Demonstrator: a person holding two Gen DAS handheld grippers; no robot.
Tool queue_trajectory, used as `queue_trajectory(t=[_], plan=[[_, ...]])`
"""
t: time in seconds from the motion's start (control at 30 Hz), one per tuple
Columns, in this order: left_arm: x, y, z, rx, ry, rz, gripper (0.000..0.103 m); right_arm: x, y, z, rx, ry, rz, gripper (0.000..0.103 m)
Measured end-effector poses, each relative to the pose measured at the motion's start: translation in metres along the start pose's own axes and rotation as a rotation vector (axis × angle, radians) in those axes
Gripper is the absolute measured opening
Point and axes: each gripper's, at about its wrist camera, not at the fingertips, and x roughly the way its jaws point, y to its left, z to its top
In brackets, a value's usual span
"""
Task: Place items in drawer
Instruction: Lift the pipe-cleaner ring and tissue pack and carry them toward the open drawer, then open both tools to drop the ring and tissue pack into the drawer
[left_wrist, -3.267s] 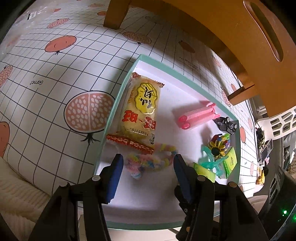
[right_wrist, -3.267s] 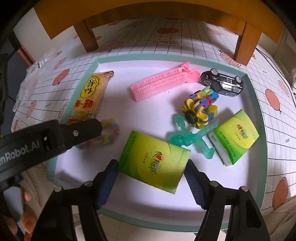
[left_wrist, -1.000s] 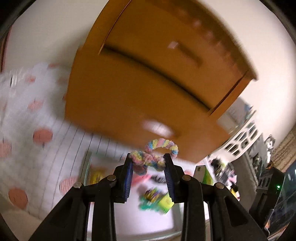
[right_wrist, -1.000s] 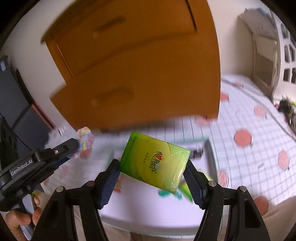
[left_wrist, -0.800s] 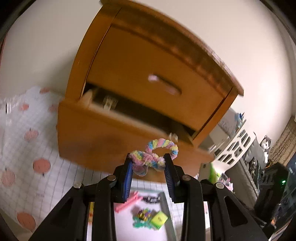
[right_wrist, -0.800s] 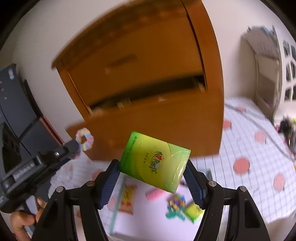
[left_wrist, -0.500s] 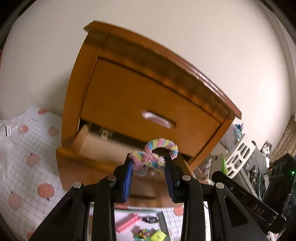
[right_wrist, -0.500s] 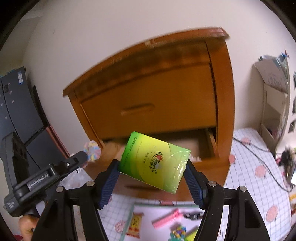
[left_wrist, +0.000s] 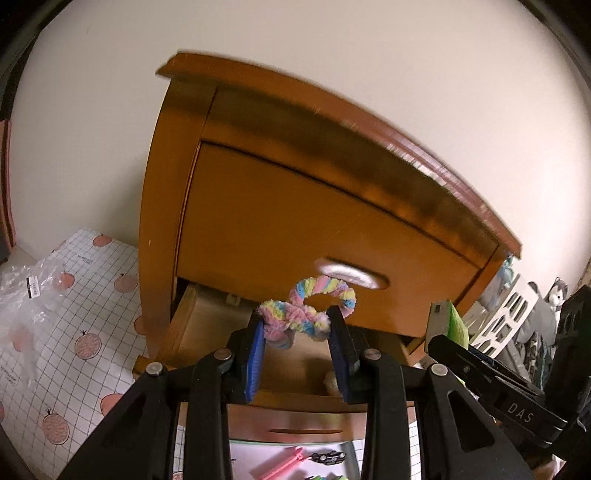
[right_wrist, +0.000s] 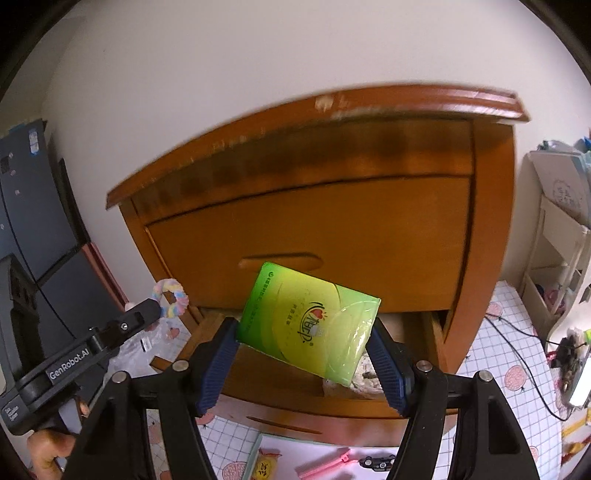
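Note:
My left gripper (left_wrist: 297, 332) is shut on a pastel fuzzy hair tie (left_wrist: 306, 308), held up in front of a wooden nightstand (left_wrist: 280, 206). The nightstand's lower drawer (left_wrist: 295, 417) is pulled open below the hair tie. My right gripper (right_wrist: 304, 343) is shut on a green tissue pack (right_wrist: 308, 321), also above the open drawer (right_wrist: 295, 406). The left gripper (right_wrist: 155, 306) with the hair tie (right_wrist: 170, 293) shows at the left of the right wrist view. In the left wrist view the right gripper's tip and tissue pack edge (left_wrist: 456, 325) show at the right.
A white tray (right_wrist: 317, 448) on the patterned floor below the drawer holds a pink comb (right_wrist: 325, 463), a toy car (right_wrist: 376, 461) and a snack packet (right_wrist: 264, 467). Something pale lies inside the drawer (right_wrist: 364, 376). A white shelf (right_wrist: 554, 251) stands right.
Both grippers have risen from the tray with their items, and the view has swung from the tray up to the nightstand, so the open lower drawer now lies beneath them.

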Motion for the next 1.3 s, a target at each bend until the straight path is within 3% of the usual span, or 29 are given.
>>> queue_trajectory(t=[0.4,0.53,0.67,0.83,0.93,1.07,1.2,1.3], plan=[[0.045,0.011,-0.011,-0.006,0.104,0.096,0.035,0.051,0.005,-0.018,-0.036,0.148,-0.035,0.072],[0.047,0.013,-0.009,-0.008,0.115,0.104,0.04,0.061,0.009,-0.023,-0.031,0.171,-0.037,0.073],[0.045,0.016,-0.012,-0.014,0.122,0.108,0.053,0.065,0.012,-0.022,-0.025,0.18,-0.043,0.074],[0.047,0.015,-0.013,-0.011,0.132,0.111,0.056,0.072,0.007,-0.02,-0.015,0.209,-0.029,0.075],[0.048,0.015,-0.014,-0.014,0.14,0.117,0.064,0.073,0.007,-0.022,-0.024,0.215,-0.031,0.078],[0.051,0.018,-0.015,-0.018,0.152,0.127,0.067,0.075,0.009,-0.025,-0.039,0.223,-0.029,0.087],[0.055,0.02,-0.017,-0.013,0.162,0.157,0.071,0.078,0.009,-0.029,-0.043,0.232,-0.027,0.089],[0.057,0.021,-0.018,-0.009,0.167,0.174,0.08,0.081,0.01,-0.029,-0.043,0.234,-0.028,0.1]])
